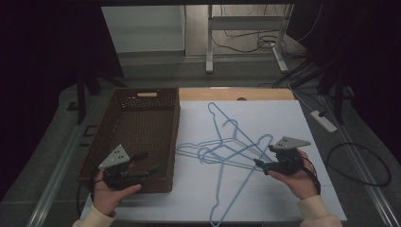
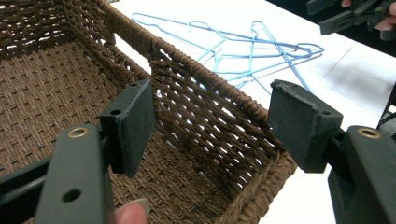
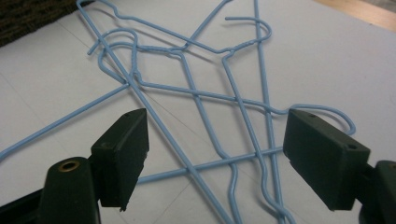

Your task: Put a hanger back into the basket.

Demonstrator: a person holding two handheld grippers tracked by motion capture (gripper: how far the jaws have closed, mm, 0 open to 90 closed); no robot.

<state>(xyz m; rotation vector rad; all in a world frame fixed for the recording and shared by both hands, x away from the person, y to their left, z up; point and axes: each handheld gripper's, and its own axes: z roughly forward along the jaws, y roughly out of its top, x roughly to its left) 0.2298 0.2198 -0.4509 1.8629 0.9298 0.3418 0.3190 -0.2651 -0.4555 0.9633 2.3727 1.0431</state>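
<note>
Several light-blue wire hangers lie tangled in a pile on the white table top; the same hangers cross under my right jaws and lie beyond the basket wall as hangers. A brown woven basket stands at the left, empty inside. My left gripper hovers open over the basket's near right corner, its jaws wide apart above the wall. My right gripper is open at the pile's right edge, jaws straddling the wires, nothing held.
A bare wooden strip borders the table's far edge. On the floor to the right lie a power strip and black cables. White table legs stand beyond. White surface lies free at the front and far right.
</note>
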